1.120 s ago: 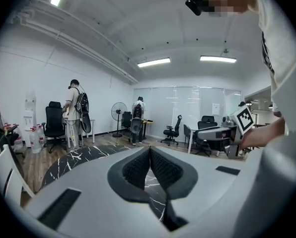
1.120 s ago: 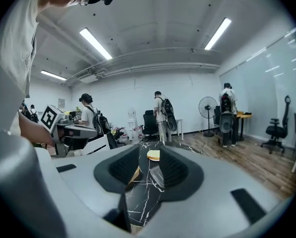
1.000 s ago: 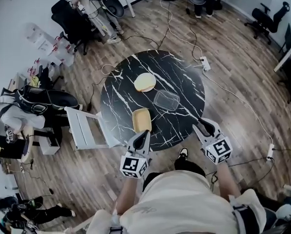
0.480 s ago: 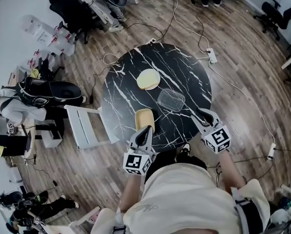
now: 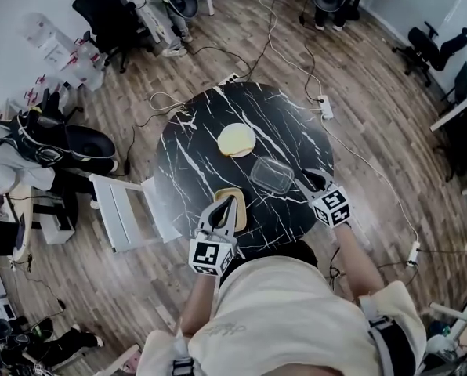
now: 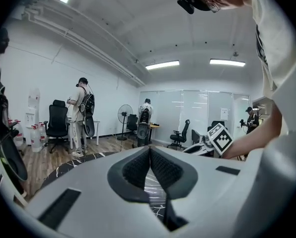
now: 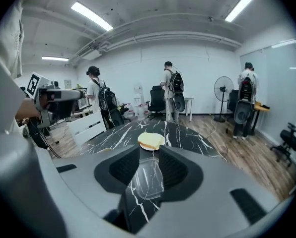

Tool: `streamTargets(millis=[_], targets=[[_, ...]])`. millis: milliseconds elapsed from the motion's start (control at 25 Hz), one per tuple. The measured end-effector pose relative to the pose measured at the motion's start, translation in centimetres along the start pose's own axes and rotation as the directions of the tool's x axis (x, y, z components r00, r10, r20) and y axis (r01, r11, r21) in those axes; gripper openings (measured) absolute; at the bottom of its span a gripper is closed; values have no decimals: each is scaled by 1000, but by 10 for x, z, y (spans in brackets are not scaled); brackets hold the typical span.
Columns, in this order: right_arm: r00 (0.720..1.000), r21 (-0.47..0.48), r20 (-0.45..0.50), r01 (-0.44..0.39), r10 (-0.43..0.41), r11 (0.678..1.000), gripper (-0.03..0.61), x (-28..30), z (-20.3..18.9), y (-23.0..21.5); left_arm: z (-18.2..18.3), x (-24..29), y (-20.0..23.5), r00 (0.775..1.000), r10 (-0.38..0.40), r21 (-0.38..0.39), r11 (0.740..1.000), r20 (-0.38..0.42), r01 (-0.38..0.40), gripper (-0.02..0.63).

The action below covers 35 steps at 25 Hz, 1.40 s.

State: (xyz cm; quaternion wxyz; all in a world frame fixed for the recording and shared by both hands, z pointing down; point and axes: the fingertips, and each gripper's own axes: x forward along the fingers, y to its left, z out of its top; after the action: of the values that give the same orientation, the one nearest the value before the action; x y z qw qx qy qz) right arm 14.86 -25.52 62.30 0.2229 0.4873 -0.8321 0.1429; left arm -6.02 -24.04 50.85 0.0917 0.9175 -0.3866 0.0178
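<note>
A round black marble table (image 5: pixel 194 155) carries a plate with a sandwich (image 5: pixel 236 139), a clear plastic container (image 5: pixel 271 175) and a tan rectangular tray (image 5: pixel 240 208). My left gripper (image 5: pixel 226 202) hovers over the tray's near end at the table's front edge. Its jaws meet at the tips and hold nothing (image 6: pixel 149 150). My right gripper (image 5: pixel 307 182) is open just right of the clear container. Between its jaws the right gripper view (image 7: pixel 149 151) shows the clear container (image 7: pixel 146 180) and, beyond it, the sandwich plate (image 7: pixel 150 141).
A white chair (image 5: pixel 124 214) stands at the table's left. Cables and a power strip (image 5: pixel 322 105) lie on the wooden floor behind. People with backpacks (image 7: pixel 174 97), office chairs (image 6: pixel 56 125) and a standing fan (image 7: pixel 220 90) are farther off.
Both grippers have come forward over the table's near edge. The right one now sits close beside the clear container, and the left one overlaps the tan tray.
</note>
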Motion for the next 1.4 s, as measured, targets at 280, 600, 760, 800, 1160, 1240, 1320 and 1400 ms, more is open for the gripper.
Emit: streamTargets(millis=[280, 600, 760, 800, 1160, 1240, 1320, 1400], targets=[[988, -56, -142, -75, 66, 996, 133, 63, -31, -13, -12, 3, 23, 999, 17, -20, 1000, -49, -18, 17], [940, -56, -305, -175, 150, 983, 130, 121, -83, -48, -14, 12, 25, 990, 112, -47, 992, -86, -116, 17], [920, -43, -349, -206, 178, 978, 129, 140, -101, -61, -19, 15, 25, 982, 156, -45, 986, -107, -162, 17], [915, -40, -358, -215, 187, 976, 126, 144, -104, -62, -20, 16, 27, 979, 169, -47, 984, -112, -175, 17], [865, -11, -431, -289, 256, 957, 101, 169, -130, -57, -32, 23, 31, 961, 229, -58, 969, -154, -240, 17], [857, -8, -442, -301, 267, 954, 87, 171, -135, -55, -33, 24, 32, 958, 238, -59, 966, -158, -250, 17], [848, -15, -455, -313, 272, 950, 87, 174, -139, -54, -33, 26, 33, 956, 247, -58, 964, -161, -259, 17], [838, -13, -469, -322, 279, 947, 83, 175, -143, -54, -34, 27, 33, 954, 252, -57, 963, -165, -265, 17]])
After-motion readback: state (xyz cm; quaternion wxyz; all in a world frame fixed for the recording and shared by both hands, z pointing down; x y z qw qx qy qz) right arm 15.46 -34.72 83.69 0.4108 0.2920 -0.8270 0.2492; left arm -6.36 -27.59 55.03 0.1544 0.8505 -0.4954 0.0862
